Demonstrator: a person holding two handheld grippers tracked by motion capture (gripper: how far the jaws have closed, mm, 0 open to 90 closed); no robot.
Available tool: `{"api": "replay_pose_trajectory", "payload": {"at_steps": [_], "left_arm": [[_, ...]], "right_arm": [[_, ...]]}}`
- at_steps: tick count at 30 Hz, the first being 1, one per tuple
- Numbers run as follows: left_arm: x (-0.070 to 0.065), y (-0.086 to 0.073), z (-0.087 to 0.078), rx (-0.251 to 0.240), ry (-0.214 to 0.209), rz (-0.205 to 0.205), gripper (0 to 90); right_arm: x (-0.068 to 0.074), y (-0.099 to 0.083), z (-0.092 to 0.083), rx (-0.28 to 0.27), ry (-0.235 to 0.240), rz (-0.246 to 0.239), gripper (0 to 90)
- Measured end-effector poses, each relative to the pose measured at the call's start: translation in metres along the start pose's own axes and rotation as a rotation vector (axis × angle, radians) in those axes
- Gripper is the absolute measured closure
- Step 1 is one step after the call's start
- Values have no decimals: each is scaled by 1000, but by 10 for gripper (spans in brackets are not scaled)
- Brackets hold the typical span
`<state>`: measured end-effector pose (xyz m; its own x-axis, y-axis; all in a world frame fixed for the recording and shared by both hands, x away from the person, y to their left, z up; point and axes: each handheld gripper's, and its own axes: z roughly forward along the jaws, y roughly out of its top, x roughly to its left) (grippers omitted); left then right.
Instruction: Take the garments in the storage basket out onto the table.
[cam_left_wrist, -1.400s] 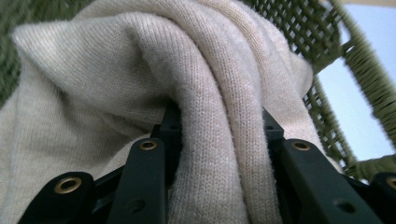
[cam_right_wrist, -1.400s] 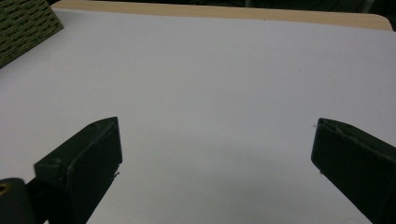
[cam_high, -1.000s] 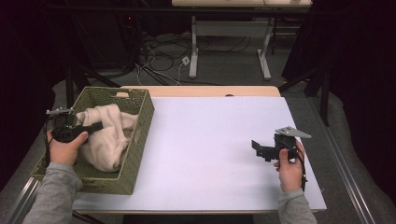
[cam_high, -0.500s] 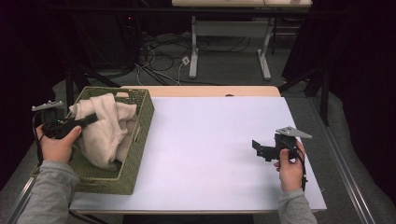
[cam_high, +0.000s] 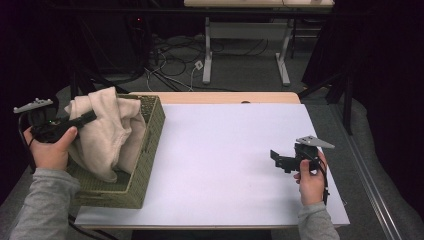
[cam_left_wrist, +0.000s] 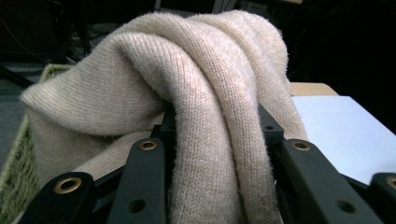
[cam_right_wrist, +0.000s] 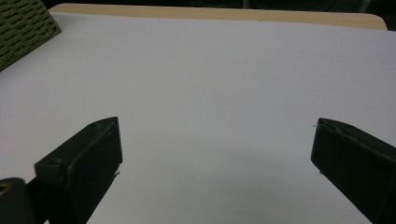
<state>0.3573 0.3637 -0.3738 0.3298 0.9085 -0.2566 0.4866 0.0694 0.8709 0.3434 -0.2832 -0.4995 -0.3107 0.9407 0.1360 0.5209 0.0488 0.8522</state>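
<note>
A cream knitted cloth hangs half out of a green woven basket at the table's left. My left gripper is shut on a bunched fold of it and holds it up above the basket's near-left side. In the left gripper view the cream knitted cloth is pinched between the black jaws and drapes over them. My right gripper rests low over the white table sheet at the right, jaws wide apart. Nothing lies between its fingertips in the right gripper view.
The green basket's corner shows at the far left of the right gripper view. A wooden table edge runs along the back. Beyond it are cables and table legs on the floor.
My left hand has risen and pulled the cloth up out of the basket, so it now hangs in a tall bundle. The right hand has stayed where it was.
</note>
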Motion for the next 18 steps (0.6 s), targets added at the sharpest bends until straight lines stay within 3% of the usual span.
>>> {"api": "replay_pose_trajectory", "payload": {"at_steps": [8,18], "left_arm": [[-6,5,-13,-83,-2,13,653],[-14,10,-24,-143,-21,31,653]], "right_arm": [[0,0,0,0,-2,-1,18],[0,0,0,-4,-4,-1,18]]}}
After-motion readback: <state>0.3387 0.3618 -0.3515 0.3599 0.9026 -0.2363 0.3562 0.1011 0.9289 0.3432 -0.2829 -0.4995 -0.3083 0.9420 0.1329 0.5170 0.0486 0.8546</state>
